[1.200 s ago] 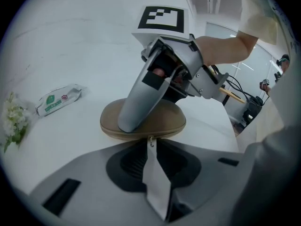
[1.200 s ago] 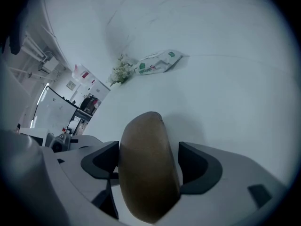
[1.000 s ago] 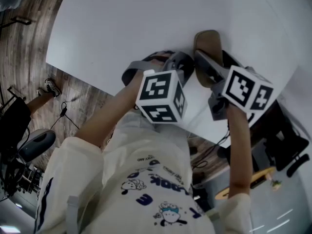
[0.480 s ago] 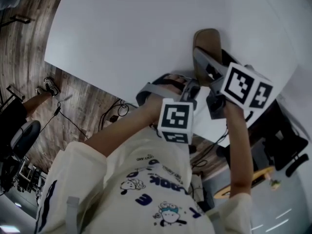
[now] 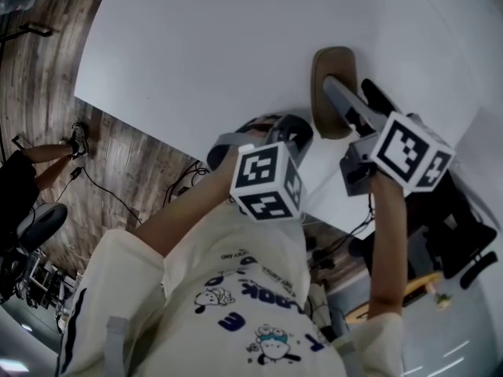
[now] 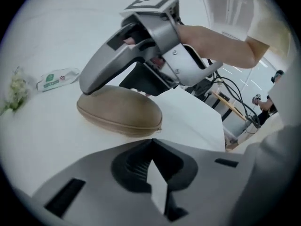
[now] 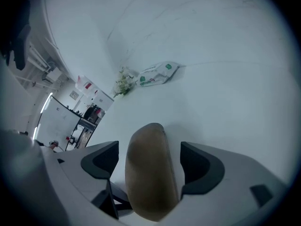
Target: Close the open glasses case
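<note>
The white table (image 5: pixel 204 45) is a broad, plain surface. The tan glasses case (image 5: pixel 332 93) lies on it with its lid down and the seam shut all round. It sits directly between the jaws of the right gripper (image 5: pixel 352 100).

In the right gripper view, the right gripper (image 7: pixel 149 149) has its jaws apart. A thin strip of white tabletop shows on each side between the pads and the glasses case (image 7: pixel 150 173). Farther along the table, well ahead of these jaws, lie a green-and-white wipes packet (image 7: pixel 157 74) and, just beside it, a small sprig of greenery (image 7: pixel 123 84). Beyond the table's far edge stand white cabinets (image 7: pixel 59 121).

The left gripper (image 5: pixel 291 132) is just beside the case, off to the right gripper's left, with its jaws together and nothing between them. In the left gripper view, the glasses case (image 6: pixel 120 112) lies just ahead of the closed tips of the left gripper (image 6: pixel 153 147), apart from them. One grey finger of the right gripper (image 6: pixel 141 46) rests at the case's far-left end. The wipes packet (image 6: pixel 57 78) and the greenery (image 6: pixel 16 91) lie well off to the left of these jaws.

Below the table's near edge, on the left gripper's side, the room has a dark wood-plank floor (image 5: pixel 39 77). Loose cables (image 5: pixel 102 191) trail across it. A bystander's shoe (image 5: pixel 78 138) and an office chair (image 5: pixel 43 230) stand there too.
</note>
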`<state>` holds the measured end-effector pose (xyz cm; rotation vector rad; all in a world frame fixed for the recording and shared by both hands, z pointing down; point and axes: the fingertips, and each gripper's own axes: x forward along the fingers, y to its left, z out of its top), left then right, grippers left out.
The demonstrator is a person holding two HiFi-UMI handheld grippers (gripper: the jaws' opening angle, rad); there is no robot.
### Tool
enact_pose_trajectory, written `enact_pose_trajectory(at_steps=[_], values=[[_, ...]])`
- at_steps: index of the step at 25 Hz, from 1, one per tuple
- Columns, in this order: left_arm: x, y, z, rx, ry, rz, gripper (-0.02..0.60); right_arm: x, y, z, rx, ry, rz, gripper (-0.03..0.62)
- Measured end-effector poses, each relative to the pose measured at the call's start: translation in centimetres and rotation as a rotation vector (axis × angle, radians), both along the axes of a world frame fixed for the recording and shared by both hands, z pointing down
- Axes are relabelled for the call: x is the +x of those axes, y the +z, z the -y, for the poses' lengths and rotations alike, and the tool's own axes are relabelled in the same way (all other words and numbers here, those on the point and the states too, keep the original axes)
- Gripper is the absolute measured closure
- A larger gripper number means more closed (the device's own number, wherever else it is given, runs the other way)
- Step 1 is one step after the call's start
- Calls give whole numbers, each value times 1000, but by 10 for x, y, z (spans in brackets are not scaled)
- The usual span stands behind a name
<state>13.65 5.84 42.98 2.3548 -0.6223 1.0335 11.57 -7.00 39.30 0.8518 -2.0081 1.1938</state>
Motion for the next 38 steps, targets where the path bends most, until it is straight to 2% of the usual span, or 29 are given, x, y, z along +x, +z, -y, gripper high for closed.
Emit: enact_pose_trajectory(at_steps=[3, 6, 8, 10, 12, 14, 16, 18, 21, 26, 33, 36, 38], values=[[-4, -1, 2, -20, -31, -11, 580, -10, 13, -11, -53, -99, -35, 204], [-7, 0, 0, -22, -30, 0, 580, -13, 33, -25, -73, -235, -172, 204], [-11, 0, 0, -18, -31, 8, 580, -7, 37, -27, -69, -252, -245, 206], [-16, -1, 2, -11, -44, 14, 580, -3, 36, -22, -97, -144, -232, 223], [-22, -3, 5, -7, -68, 8, 580, 6, 31, -10, -153, 103, -150, 226], [-28, -3, 9, 3, -91, 4, 574, 24, 27, 3, -211, 408, -56, 226], [-33, -3, 15, 15, -104, 7, 521, 49, 26, 10, -229, 668, -13, 225], [-34, -3, 23, 31, -106, 12, 491, 69, 28, 8, -198, 788, -28, 224], [-31, -2, 36, 63, -66, 22, 488, 73, 30, 3, -151, 811, -54, 224], [-13, -1, 47, 110, 61, 51, 488, 77, 28, 6, -173, 875, -45, 224], [-7, 0, 52, 141, 102, 60, 492, 76, 30, 6, -151, 861, -78, 224], [-9, 0, 53, 170, 122, 76, 526, 76, 31, 6, -149, 863, -84, 224], [-11, -1, 54, 196, 143, 86, 573, 76, 31, 6, -153, 864, -84, 224]])
